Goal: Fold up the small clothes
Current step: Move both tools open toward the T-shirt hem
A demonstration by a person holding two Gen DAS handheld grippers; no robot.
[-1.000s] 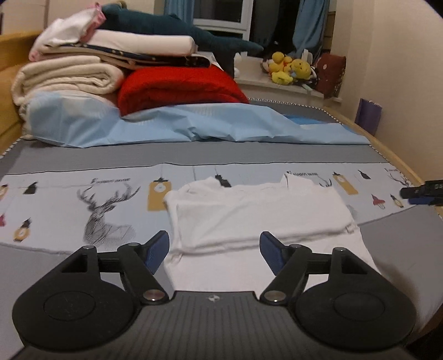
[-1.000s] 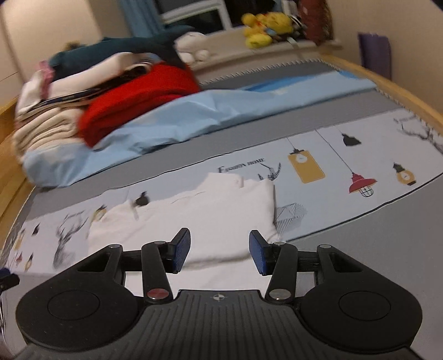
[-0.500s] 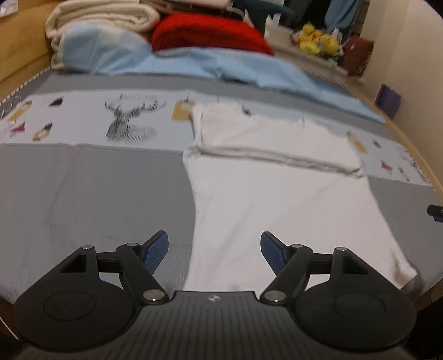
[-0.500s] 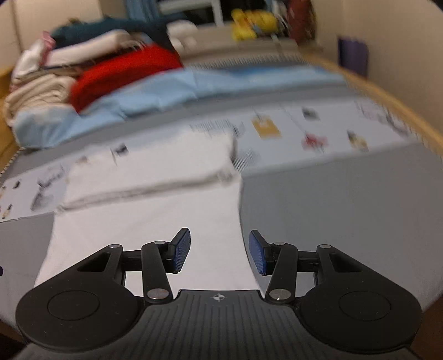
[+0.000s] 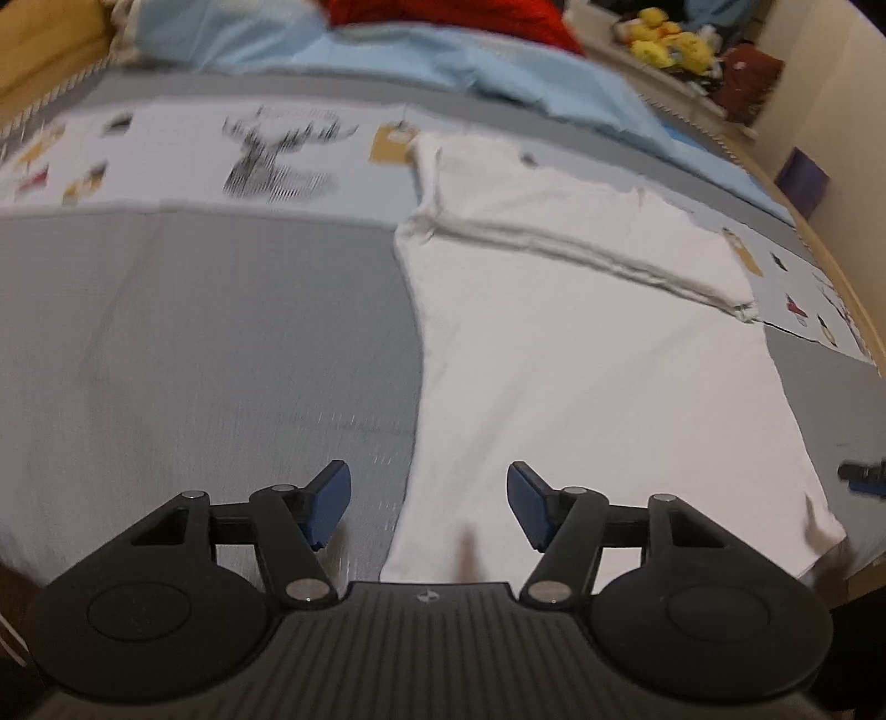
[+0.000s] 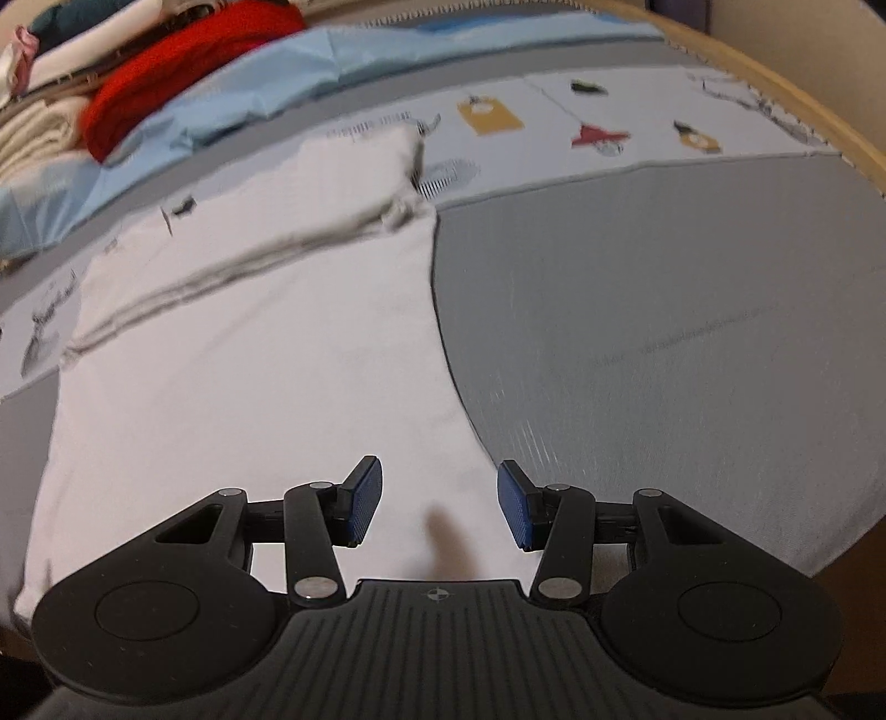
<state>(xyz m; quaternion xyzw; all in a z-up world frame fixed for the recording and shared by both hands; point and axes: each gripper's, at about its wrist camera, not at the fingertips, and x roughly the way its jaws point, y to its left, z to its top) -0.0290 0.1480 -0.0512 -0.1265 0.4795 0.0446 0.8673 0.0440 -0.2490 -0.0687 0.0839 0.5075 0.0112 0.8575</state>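
Observation:
A white garment (image 5: 581, 354) lies flat on the grey bedspread (image 5: 210, 343), its far part folded back over itself along a seam. My left gripper (image 5: 429, 507) hovers over the garment's near left corner; its jaws are closing, with the cloth's left edge running below the gap and no pad pressing on it. In the right wrist view the same garment (image 6: 249, 360) fills the left half. My right gripper (image 6: 440, 507) is open above the near right corner, the cloth's right edge under the gap. The right gripper's tip (image 5: 864, 473) shows at the left view's right edge.
A printed band with a deer (image 5: 277, 155) and lamps (image 6: 598, 133) crosses the bed beyond the garment. Behind it lie a light blue sheet (image 5: 387, 50), a red blanket (image 6: 183, 66) and stacked cream bedding (image 6: 33, 133). The wooden bed rim (image 6: 775, 105) curves on the right.
Both grippers have dropped and tilted down toward the garment's near edge, so the pile at the back has slid up out of view. The left gripper's jaws have narrowed a little.

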